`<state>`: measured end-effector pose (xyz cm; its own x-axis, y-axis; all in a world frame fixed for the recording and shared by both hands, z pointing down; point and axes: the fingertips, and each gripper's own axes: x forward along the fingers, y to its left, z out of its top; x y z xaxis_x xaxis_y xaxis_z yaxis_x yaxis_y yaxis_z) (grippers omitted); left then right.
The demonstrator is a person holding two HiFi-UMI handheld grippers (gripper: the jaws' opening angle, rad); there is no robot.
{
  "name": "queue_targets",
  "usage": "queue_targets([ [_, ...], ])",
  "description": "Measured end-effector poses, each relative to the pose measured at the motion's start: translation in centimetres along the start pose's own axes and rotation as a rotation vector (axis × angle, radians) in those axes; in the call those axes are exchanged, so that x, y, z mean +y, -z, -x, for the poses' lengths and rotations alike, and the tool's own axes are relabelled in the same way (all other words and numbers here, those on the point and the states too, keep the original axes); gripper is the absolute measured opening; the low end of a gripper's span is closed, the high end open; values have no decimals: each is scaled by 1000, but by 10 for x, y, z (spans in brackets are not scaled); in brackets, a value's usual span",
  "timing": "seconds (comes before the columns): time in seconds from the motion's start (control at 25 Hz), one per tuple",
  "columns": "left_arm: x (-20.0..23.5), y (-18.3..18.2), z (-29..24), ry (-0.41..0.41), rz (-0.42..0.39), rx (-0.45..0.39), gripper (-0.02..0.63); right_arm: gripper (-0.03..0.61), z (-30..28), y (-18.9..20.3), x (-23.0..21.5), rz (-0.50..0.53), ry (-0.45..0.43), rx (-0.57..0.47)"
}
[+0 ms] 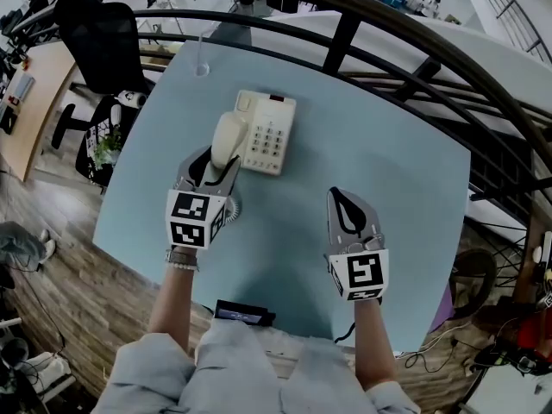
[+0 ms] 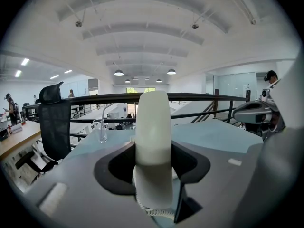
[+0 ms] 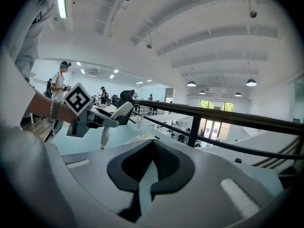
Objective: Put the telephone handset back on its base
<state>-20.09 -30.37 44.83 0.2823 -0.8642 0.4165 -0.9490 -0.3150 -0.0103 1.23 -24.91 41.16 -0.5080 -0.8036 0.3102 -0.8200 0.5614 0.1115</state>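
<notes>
While the left gripper (image 1: 216, 167) pinches the telephone handset (image 1: 228, 138) at its base's (image 1: 269, 134) left edge, the right gripper (image 1: 348, 205), jaws pressed together, hovers over open table (image 1: 405, 188) near-right.

— What sits between the fingers (image 2: 114, 172)?
— A cream handset (image 2: 153, 127), standing upright. The left gripper (image 2: 153, 165) is clamped on it from both sides, and its coiled cord (image 2: 154, 212) curls just beneath the pads.
— And past the tips?
— The pale blue table (image 2: 213, 137), with a glass (image 2: 102, 129) beyond the left finger. Behind that is a black railing (image 2: 199, 97), and an office chair (image 2: 53, 122) farther left.
</notes>
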Motion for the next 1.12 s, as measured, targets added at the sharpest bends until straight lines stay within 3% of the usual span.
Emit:
queue_targets([
  [0.56, 24, 4, -64, -16, -9, 71, 216, 6, -38, 10, -15, -26, 19, 33],
  [1.12, 34, 28, -109, -46, 71, 193, 216, 6, -49, 25, -24, -38, 24, 71],
])
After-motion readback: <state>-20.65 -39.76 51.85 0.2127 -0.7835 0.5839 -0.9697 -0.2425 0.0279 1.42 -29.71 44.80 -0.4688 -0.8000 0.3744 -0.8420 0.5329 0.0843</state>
